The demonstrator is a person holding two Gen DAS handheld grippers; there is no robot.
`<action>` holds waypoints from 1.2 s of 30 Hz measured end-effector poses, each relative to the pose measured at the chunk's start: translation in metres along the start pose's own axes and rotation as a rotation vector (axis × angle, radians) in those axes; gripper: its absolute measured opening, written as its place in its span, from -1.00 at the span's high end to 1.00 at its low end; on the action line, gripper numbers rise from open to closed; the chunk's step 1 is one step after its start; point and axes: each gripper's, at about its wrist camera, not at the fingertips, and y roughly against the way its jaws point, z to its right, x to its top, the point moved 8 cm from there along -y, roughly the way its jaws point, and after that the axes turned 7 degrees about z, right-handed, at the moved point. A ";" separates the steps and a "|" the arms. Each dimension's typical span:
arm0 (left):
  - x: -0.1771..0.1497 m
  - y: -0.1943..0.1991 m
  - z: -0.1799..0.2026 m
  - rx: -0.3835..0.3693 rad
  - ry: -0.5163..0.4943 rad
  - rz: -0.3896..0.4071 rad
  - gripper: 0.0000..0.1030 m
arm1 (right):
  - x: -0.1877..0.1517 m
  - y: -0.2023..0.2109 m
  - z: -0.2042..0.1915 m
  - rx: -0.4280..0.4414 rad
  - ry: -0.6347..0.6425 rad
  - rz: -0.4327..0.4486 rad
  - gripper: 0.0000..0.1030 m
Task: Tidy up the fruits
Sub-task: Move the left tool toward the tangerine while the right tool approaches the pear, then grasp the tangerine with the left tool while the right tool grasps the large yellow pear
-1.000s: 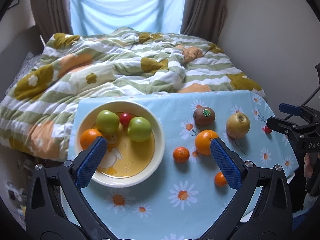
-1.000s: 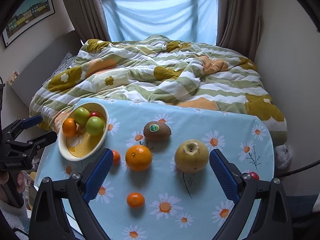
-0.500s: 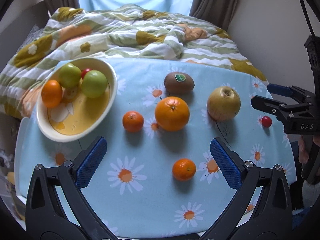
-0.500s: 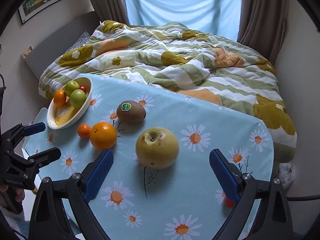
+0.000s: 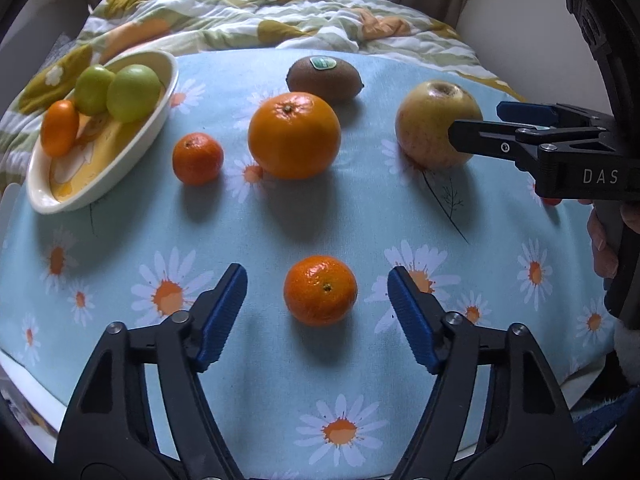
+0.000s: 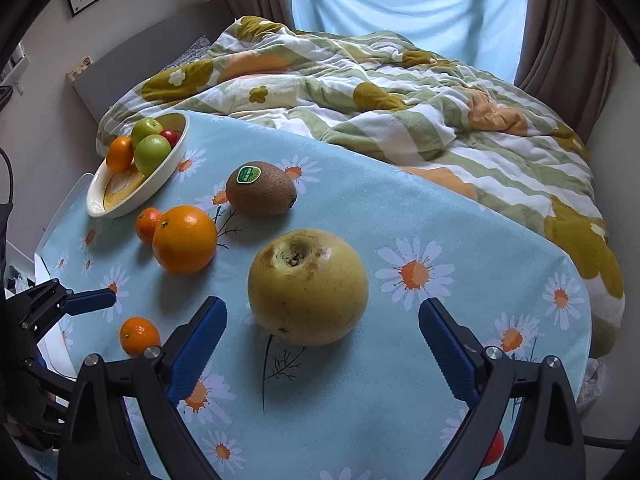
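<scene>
Two grippers, empty: left gripper [image 5: 318, 312] closing round mandarin [image 5: 320, 290], right gripper [image 6: 322, 342] wide; daisy tablecloth [image 5: 240, 380], bed [image 6: 380, 80].

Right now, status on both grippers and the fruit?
Left gripper jaws closing around small mandarin, not yet touching. Right gripper open before yellow pear. Bowl partly filled. Nothing in the way.
</scene>
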 end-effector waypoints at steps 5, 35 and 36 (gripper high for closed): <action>-0.006 -0.008 0.002 0.021 -0.001 -0.016 -0.01 | -0.003 -0.007 -0.003 0.008 0.019 0.003 -0.86; 0.008 -0.004 -0.022 0.052 0.035 -0.016 0.15 | 0.004 -0.036 -0.008 -0.001 0.033 0.002 -0.39; 0.009 -0.002 -0.023 0.053 0.034 -0.011 0.15 | 0.003 -0.034 -0.008 0.000 0.034 0.003 -0.39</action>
